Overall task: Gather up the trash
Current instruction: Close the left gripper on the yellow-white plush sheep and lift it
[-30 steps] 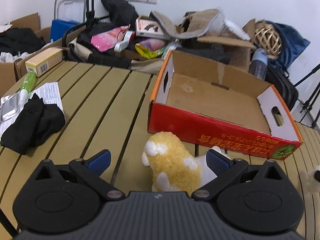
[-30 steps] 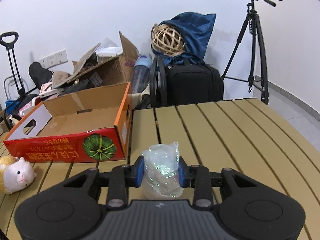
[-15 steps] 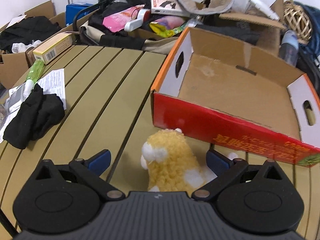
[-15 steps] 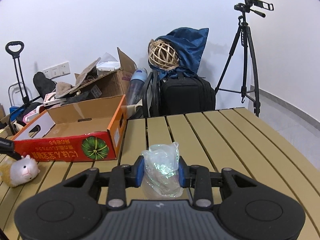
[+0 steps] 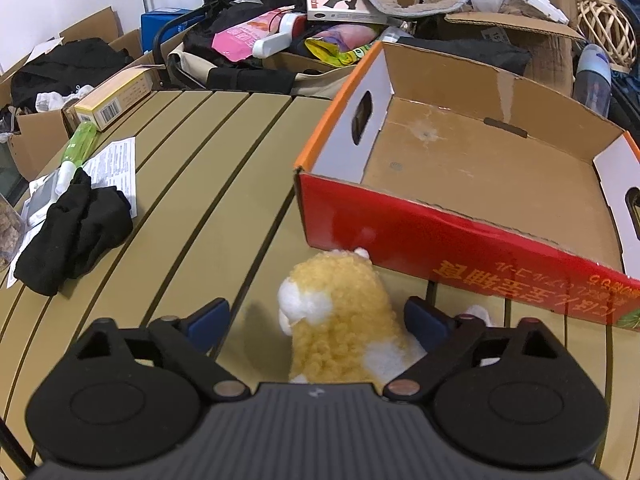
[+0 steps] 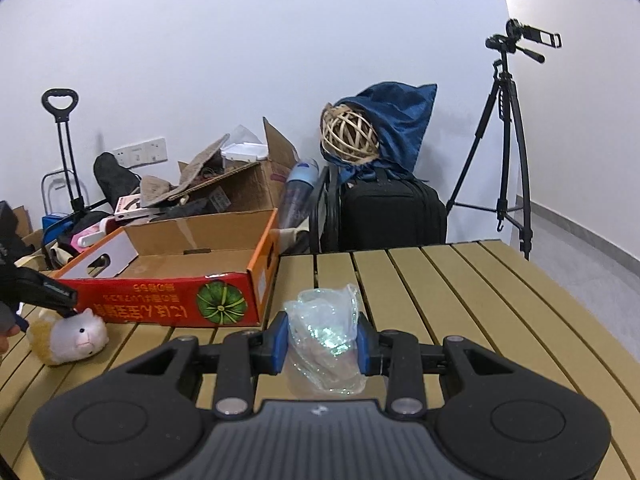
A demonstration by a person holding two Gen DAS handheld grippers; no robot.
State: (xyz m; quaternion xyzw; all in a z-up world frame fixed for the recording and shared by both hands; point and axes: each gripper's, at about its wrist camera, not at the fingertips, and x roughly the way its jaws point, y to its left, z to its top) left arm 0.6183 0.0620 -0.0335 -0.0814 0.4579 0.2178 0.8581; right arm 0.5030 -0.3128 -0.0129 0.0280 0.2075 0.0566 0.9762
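Observation:
A yellow and white plush toy (image 5: pixel 340 316) lies on the slatted table just in front of the red cardboard box (image 5: pixel 460 240). My left gripper (image 5: pixel 316 322) straddles the toy and its jaws are closing; the left pad still stands clear of the plush. In the right wrist view that gripper's black finger (image 6: pixel 44 292) hovers over the toy (image 6: pixel 72 338) beside the box (image 6: pixel 160 300). My right gripper (image 6: pixel 322 342) is shut on a crumpled clear plastic wrapper (image 6: pixel 320 332), held above the table to the right of the box. The box holds nothing.
A black cloth (image 5: pixel 76 232), a printed sheet (image 5: pixel 116 168), a green tube (image 5: pixel 78 148) and a yellow carton (image 5: pixel 116 100) lie at the table's left. Bags and boxes crowd the far edge. A tripod (image 6: pixel 508 140) and black case (image 6: pixel 392 216) stand behind.
My left gripper has tipped downward and come closer over the plush toy, and its jaws have narrowed. My right gripper has drifted sideways and up a little, still holding the wrapper.

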